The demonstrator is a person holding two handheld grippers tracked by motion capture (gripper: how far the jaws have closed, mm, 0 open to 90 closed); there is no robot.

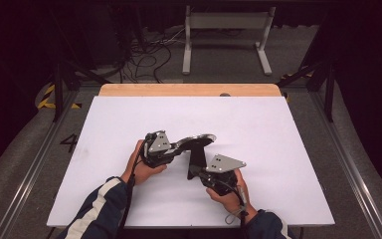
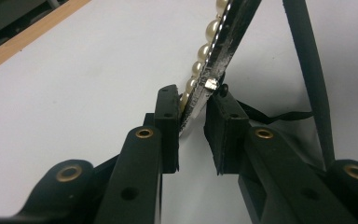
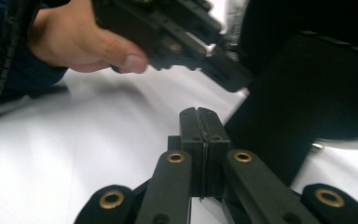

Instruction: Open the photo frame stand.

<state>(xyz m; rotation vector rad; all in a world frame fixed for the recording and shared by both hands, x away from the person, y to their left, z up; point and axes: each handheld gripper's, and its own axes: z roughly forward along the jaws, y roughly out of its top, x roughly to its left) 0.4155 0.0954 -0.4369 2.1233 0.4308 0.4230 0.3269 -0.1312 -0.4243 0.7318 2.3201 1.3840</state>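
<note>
Pearl-rimmed mirror held up over the table between two grippers

The pearl-rimmed mirror [image 2: 216,60] is pinched by its lower edge in the left gripper [image 2: 193,121], pads pressed on either face; its long axis rises up and away from the jaws, tilted. A row of cream pearls is seen along the rim, the back black, with a black stand leg [image 1: 196,158] hanging beneath. The right gripper [image 3: 199,128] is seen pressed together, nothing held, just beside the leg, and judged nearer to it over the white table [image 1: 278,149]
</note>
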